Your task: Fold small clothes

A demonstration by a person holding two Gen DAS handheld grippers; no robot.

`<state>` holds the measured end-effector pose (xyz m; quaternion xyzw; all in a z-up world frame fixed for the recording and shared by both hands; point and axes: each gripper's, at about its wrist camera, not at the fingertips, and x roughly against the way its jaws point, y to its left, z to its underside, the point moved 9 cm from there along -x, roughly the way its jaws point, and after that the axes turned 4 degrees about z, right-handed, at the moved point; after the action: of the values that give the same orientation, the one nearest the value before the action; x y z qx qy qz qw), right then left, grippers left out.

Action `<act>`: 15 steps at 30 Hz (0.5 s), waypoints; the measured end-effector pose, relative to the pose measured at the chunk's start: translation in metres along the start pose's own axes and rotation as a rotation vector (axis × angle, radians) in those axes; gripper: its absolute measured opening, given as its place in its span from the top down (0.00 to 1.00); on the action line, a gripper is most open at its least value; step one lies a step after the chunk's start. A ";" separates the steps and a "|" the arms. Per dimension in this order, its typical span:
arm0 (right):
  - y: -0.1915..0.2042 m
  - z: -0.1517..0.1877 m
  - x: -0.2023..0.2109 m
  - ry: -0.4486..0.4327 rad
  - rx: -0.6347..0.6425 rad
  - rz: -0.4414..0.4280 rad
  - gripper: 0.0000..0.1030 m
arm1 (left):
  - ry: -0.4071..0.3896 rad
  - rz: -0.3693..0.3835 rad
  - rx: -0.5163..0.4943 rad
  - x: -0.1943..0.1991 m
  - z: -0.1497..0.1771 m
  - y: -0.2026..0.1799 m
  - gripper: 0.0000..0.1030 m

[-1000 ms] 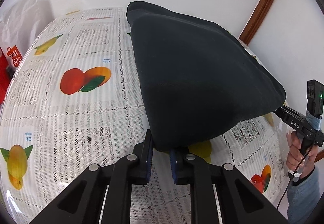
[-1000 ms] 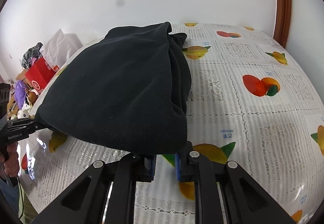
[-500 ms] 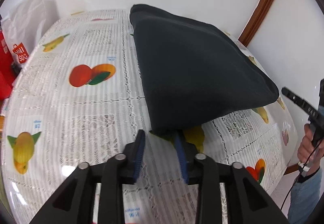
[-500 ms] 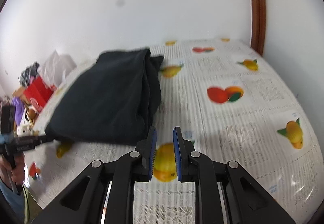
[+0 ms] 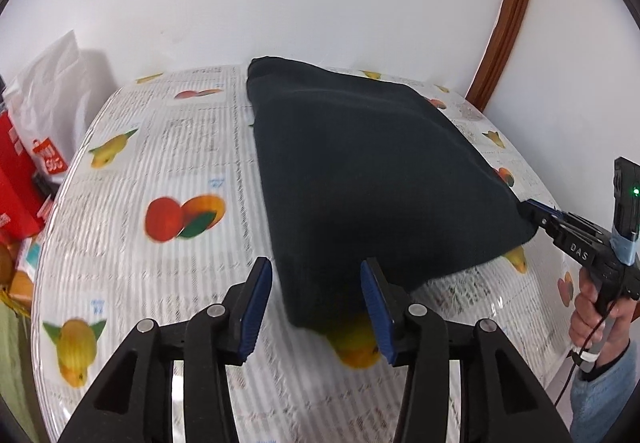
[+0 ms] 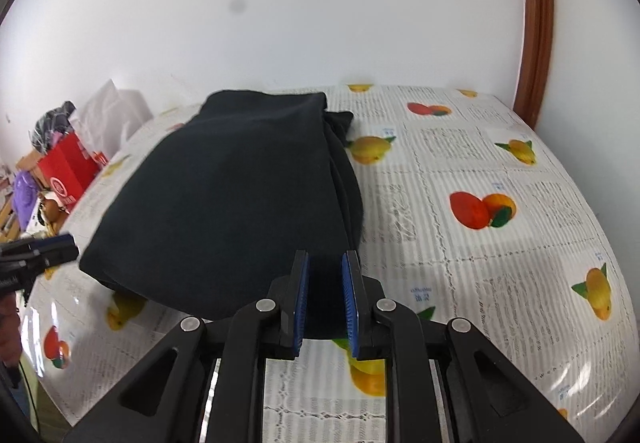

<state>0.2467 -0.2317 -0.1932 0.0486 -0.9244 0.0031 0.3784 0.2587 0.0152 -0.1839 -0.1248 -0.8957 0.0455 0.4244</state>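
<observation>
Left gripper (image 5: 315, 267): its jaws have just been opening and now stand spread, one on each side of the near corner of the black garment (image 5: 360, 171). The pads are clear of the cloth.
Right gripper (image 6: 325, 257): nearly pressed together, with a narrow gap between the pads. Dark cloth shows through that gap, and in the left wrist view its tip sits right at the garment's other near corner. I cannot tell whether it pinches the cloth or only lines up with it.
Garment: folded into a thick dark slab that lies on the bench (image 5: 160, 131) and runs from the near edge back towards the wall. Extra layers bulge out along its right side in the right wrist view.
Just changed: a second ago the left corner was clamped and the near edge was held up. Now that corner is let go and the cloth lies down flatter.
Meaning for the task: by my judgement this fold has been laid and released on the left. What remains is probably a check of the edges or one more fold.
Bench: covered with a glossy cloth printed with fruit and bare around the garment.
Person: a hand (image 5: 592, 307) in a blue sleeve holds the right gripper's handle.
Surroundings: a red bag (image 5: 16, 179) and a white bag (image 5: 52, 83) stand beyond the bench's left end.
</observation>
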 end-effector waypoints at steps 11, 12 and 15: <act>0.000 -0.029 -0.014 0.012 -0.054 -0.047 0.72 | 0.020 0.026 0.000 -0.023 0.006 0.003 0.49; 0.003 -0.032 -0.018 0.012 -0.051 -0.048 0.72 | 0.023 0.038 0.013 -0.022 0.005 0.004 0.49; 0.013 -0.044 -0.035 0.012 -0.036 -0.053 0.72 | 0.016 0.034 0.022 -0.021 -0.002 0.009 0.49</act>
<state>0.3012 -0.2135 -0.1862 0.0661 -0.9204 -0.0231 0.3847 0.2746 0.0185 -0.2000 -0.1357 -0.8894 0.0615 0.4321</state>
